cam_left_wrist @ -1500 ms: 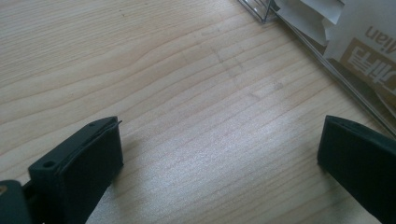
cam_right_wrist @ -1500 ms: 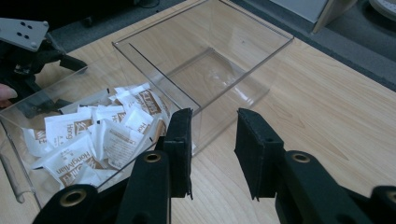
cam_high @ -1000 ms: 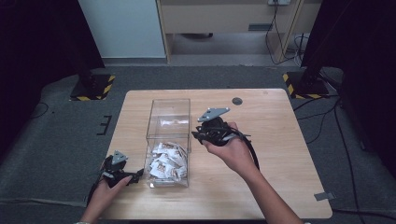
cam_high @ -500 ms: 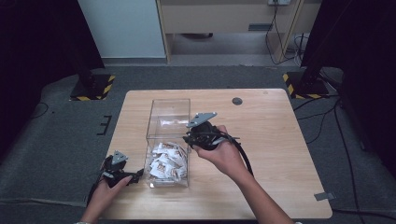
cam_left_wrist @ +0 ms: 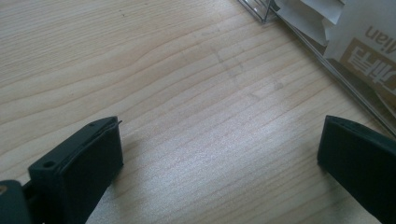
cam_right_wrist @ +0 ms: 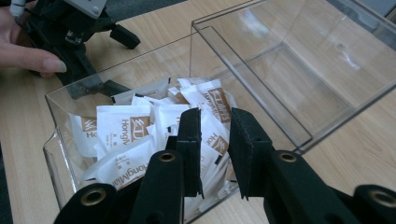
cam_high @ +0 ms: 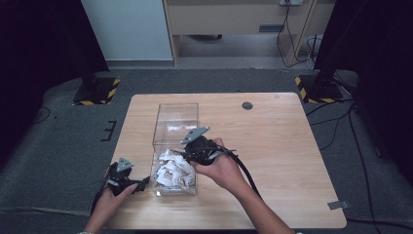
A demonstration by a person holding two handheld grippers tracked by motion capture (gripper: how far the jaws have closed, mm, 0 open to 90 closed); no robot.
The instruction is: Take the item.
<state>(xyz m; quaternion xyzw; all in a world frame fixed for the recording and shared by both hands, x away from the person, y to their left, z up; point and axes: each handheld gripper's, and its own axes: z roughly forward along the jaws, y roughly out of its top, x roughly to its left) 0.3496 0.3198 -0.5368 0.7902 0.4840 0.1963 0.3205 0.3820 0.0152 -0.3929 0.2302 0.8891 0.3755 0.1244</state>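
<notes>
A clear plastic box stands left of the middle of the wooden table. Several white and brown sachets are heaped in its near half, and the far half holds almost nothing. My right gripper hangs over the box's right wall, pointing at the heap. In the right gripper view its jaws stand a narrow gap apart above the sachets, gripping nothing. My left gripper rests on the table just left of the box, wide open over bare wood, near the box corner.
A small dark round disc lies near the table's far edge. Black stands with yellow-striped bases flank the table on the grey floor. The table's right half is bare wood.
My right gripper has moved left, from just right of the box to over its near half above the sachets. The left gripper has stayed put.
</notes>
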